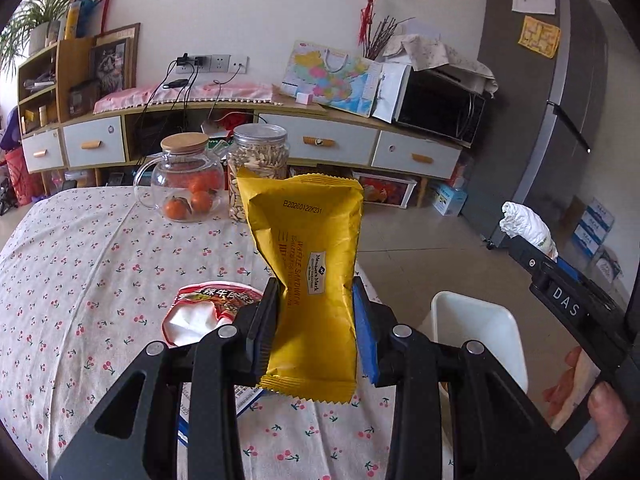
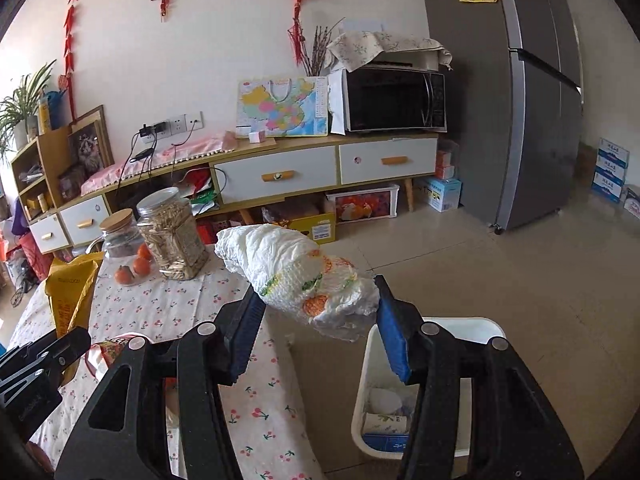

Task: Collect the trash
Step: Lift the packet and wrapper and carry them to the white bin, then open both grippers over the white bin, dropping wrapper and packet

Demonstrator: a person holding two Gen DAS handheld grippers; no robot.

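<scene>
Holding a yellow snack wrapper (image 1: 308, 276) upright in the left gripper (image 1: 314, 320), fingers (image 1: 264, 320) clenched on its lower half, above the near edge of the tabletop (image 1: 92, 264) with the cherry-print cloth. Holding a crumpled white wad with orange and green print (image 2: 304, 280) in the right gripper (image 2: 318, 326), fingers (image 2: 394, 336) pressed on both its sides, up in the air past the tabletop edge and above the white bin (image 2: 472, 326). Standing on the floor just beside the tabletop, this bin, with some paper and a small box already inside. Lying on the cloth just left of the left gripper, a torn red noodle-cup lid (image 1: 200, 312). Further back on the tabletop, 1 glass teapot with a wooden lid (image 1: 182, 178) holding small orange fruits, and touching or almost touching it, 1 clear jar of pale seeds (image 1: 258, 166). Seen at the right edge of the left view, part of a hand (image 1: 592, 412) around the right gripper handle.
</scene>
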